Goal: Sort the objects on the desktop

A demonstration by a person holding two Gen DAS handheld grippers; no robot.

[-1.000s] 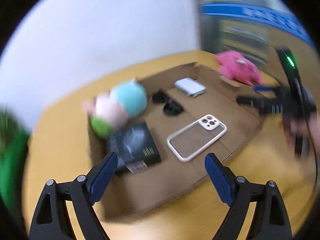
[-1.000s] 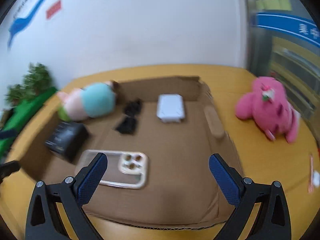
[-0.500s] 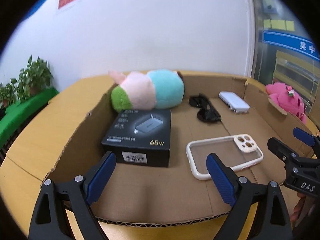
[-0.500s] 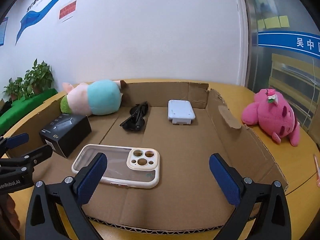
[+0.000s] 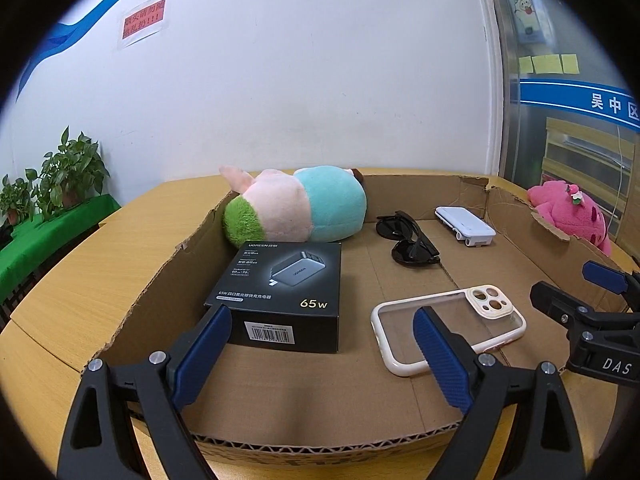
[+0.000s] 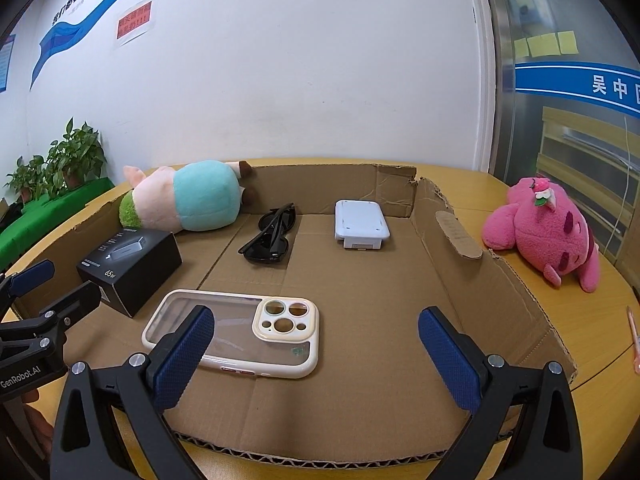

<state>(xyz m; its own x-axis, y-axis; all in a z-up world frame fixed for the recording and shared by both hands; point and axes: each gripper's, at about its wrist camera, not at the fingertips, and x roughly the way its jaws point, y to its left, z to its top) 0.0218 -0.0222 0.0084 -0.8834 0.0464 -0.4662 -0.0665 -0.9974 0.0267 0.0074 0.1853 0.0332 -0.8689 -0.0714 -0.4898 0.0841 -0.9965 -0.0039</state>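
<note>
Both grippers gape empty: left gripper [image 5: 322,354] faces the charger box [image 5: 280,300], right gripper [image 6: 316,354] the phone case [image 6: 234,332] lying flat in the cardboard tray [image 6: 480,280]. Risk: pads slipping off the thin case, or snagging the tray's near wall.

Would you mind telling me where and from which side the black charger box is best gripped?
Probably across its two long side faces, coming from the barcode end: the black charger box lies flat, that end faces the open left hand-held gripper, and both sides look clear.
</note>
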